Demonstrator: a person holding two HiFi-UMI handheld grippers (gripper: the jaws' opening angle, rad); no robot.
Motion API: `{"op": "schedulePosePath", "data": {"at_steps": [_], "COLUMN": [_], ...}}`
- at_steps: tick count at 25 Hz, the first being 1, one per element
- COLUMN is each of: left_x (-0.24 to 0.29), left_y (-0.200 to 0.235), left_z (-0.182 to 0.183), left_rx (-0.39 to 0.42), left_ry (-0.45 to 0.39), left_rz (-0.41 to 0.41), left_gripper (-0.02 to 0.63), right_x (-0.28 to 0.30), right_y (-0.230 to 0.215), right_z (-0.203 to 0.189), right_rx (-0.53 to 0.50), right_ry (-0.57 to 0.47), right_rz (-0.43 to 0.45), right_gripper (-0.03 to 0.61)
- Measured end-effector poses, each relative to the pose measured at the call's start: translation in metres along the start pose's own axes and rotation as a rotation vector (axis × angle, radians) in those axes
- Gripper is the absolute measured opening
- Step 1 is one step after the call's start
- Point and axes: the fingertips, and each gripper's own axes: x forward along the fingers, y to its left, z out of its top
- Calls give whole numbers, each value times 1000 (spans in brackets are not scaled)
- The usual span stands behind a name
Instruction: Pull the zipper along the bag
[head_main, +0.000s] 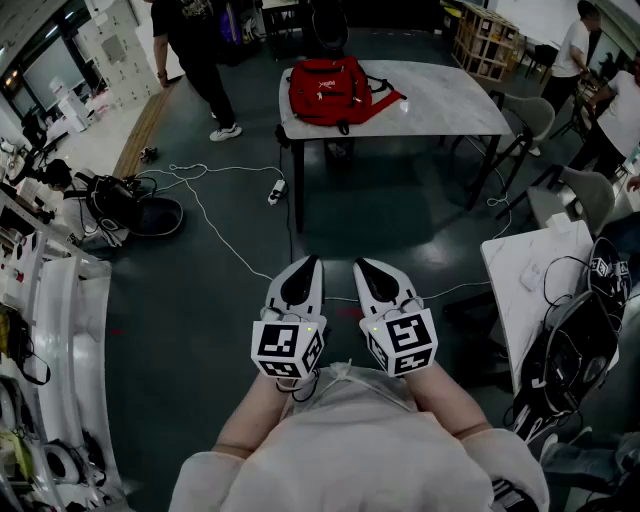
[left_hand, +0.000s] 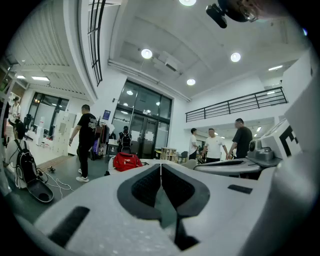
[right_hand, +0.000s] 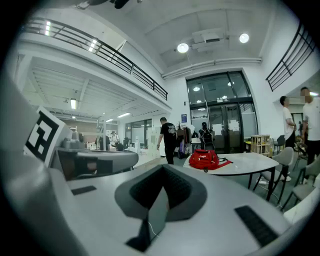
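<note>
Both my grippers are empty and sit side by side in front of me, well away from the bag.

My left gripper (head_main: 306, 264) and right gripper (head_main: 364, 265) point toward 12 o'clock, each with its jaws pressed together on nothing. The red bag (head_main: 330, 90) lies at 12 o'clock on the left end of a pale table (head_main: 450, 100). A white cable (head_main: 215, 225) trails over the dark floor at 10 o'clock, and a person in black (head_main: 195, 45) stands at 11 o'clock.
</note>
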Motion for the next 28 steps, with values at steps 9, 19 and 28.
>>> {"op": "schedulePosePath", "data": {"at_steps": [9,19,28], "left_x": [6,29,80], "left_y": [-5,-9,17], "left_z": [-3,-24,-22], "left_rx": [-3,-39,-16], "left_ry": [15,69,87], "left_rz": [-13,-25,-58], "left_gripper": [21,21,20], "right_x": [-1,7,56], "right_y": [-6,-33,-63], "right_z": [-2,-29,-34], "right_rx": [36,102,141], "right_ry": [4,77,93], "right_rz": [-2,-24,-43], "right_gripper": [26,26,28]}}
